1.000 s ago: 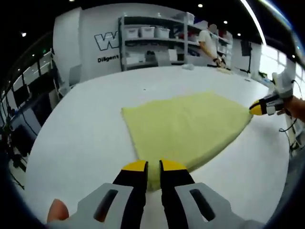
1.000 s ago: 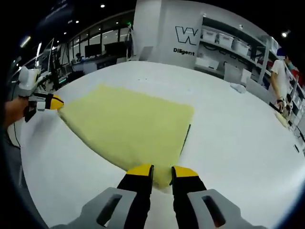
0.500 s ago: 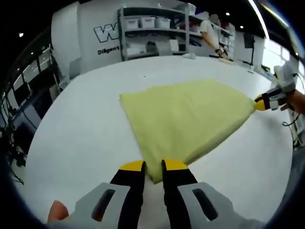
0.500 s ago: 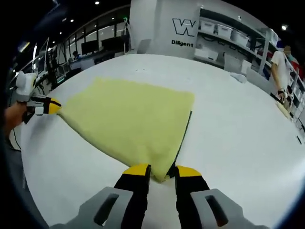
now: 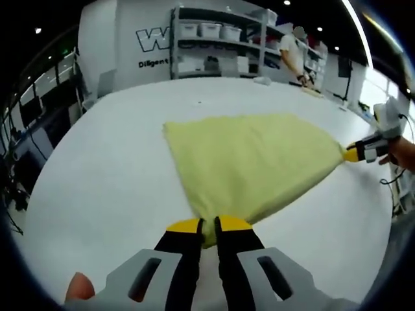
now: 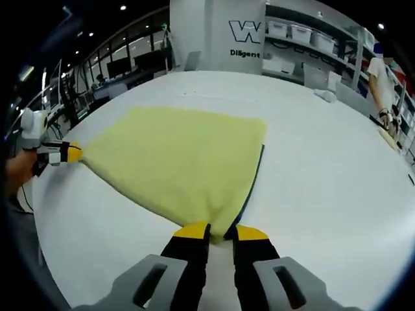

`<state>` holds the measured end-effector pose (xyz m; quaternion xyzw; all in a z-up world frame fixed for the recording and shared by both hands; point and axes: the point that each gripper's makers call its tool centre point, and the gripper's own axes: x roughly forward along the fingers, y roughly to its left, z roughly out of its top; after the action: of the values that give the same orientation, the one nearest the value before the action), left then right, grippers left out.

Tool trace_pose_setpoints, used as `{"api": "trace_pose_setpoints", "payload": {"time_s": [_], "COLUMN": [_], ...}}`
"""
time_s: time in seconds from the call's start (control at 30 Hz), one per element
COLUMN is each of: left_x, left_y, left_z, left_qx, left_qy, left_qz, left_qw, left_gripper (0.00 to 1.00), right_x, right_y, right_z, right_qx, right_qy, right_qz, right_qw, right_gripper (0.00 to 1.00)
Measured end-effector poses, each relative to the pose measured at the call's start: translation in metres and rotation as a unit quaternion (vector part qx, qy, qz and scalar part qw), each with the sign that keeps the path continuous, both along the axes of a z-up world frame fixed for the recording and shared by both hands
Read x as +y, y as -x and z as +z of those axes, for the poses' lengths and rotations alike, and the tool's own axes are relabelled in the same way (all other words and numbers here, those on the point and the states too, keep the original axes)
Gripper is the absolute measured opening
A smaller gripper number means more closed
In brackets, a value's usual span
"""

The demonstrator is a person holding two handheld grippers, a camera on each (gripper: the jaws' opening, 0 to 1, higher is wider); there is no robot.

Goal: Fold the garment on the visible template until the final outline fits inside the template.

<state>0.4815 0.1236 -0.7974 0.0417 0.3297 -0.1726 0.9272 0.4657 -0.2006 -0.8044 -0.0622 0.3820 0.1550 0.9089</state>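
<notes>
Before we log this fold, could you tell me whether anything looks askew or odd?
Nothing damaged. The yellow garment is pulled taut into a triangle between the left gripper and right gripper, with a dark template edge peeking out along one side.

A large outlined letter "W" (image 5: 150,39) stands on the white wall behind the table in the left gripper view, cut off at its right by the shelving, and beneath it a line of small dark print (image 5: 154,63) begins "Diligent", its end hidden. In the right gripper view the same "W" (image 6: 241,30) shows on the wall, with the small print (image 6: 246,53) below it reading "Diligent". No other lettering, such as on the shelf bins, is legible.
</notes>
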Motion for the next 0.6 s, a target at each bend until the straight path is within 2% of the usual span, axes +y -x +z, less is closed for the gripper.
{"api": "trace_pose_setpoints", "payload": {"time_s": [0.27,0.6], "left_x": [0.001,0.003], "left_y": [0.003,0.015], "left_z": [0.001,0.001], "left_qx": [-0.003,0.008], "left_qy": [-0.024,-0.040], "left_qz": [-0.021,-0.040], "left_qw": [0.9995,0.9984], "left_gripper": [0.00,0.00], "right_x": [0.000,0.000], "right_y": [0.002,0.017], "right_z": [0.001,0.001], "right_qx": [-0.012,0.007], "right_qy": [0.021,0.032], "right_qz": [0.015,0.028], "right_qw": [0.9996,0.9991], "right_gripper": [0.03,0.03]}}
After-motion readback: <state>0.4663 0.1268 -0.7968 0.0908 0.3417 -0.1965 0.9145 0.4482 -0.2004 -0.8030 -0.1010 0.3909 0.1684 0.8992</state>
